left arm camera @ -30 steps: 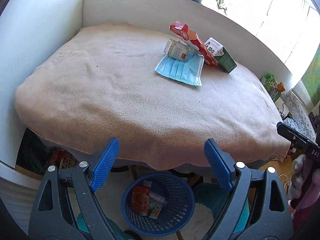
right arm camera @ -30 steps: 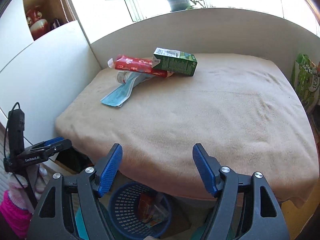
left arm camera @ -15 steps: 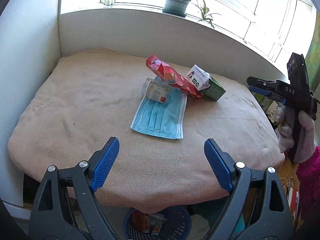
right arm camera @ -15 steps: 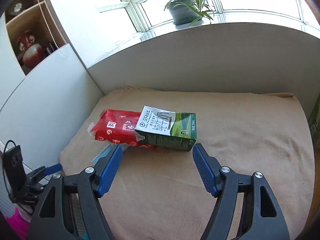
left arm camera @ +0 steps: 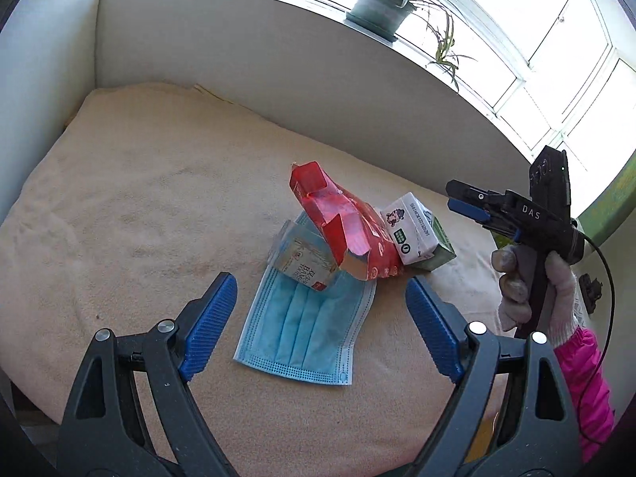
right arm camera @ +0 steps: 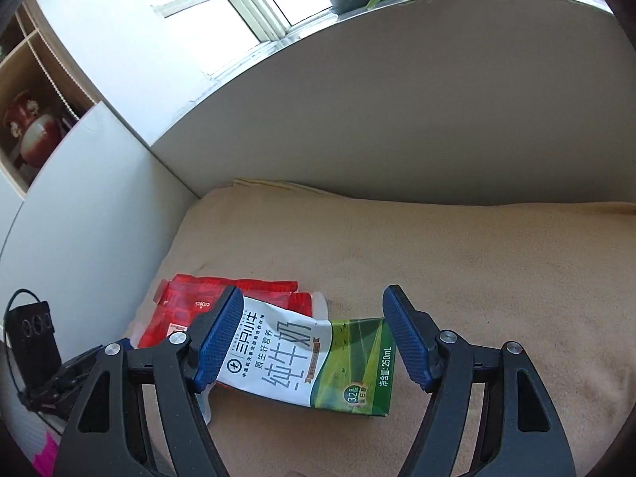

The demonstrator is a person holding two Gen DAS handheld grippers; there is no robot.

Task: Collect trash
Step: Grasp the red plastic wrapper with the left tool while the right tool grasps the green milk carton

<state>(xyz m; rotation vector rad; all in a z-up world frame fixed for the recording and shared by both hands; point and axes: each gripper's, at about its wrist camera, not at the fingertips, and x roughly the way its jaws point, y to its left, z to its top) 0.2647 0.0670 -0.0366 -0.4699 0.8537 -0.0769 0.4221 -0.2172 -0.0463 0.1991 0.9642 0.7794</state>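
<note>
Trash lies in a pile on a beige blanket-covered table (left arm camera: 119, 206). A blue face mask (left arm camera: 306, 326) lies flat nearest me, with a small clear bottle (left arm camera: 304, 258) on its far end. A crushed red carton (left arm camera: 346, 226) leans over the bottle. A green-and-white milk carton (left arm camera: 417, 234) lies behind it. My left gripper (left arm camera: 320, 326) is open, its fingers either side of the mask. My right gripper (right arm camera: 312, 342) is open, straddling the milk carton (right arm camera: 314, 361), with the red carton (right arm camera: 222, 302) behind; it also shows in the left wrist view (left arm camera: 469, 202).
A white back wall (left arm camera: 278, 71) and side panel (right arm camera: 91, 218) enclose the table. A potted plant (left arm camera: 381, 4) stands on the windowsill. A shelf with a red vase (right arm camera: 31, 135) is at the left.
Both grippers have moved forward and down toward the trash pile. The basket under the table has left view. The right gripper now straddles the milk carton.
</note>
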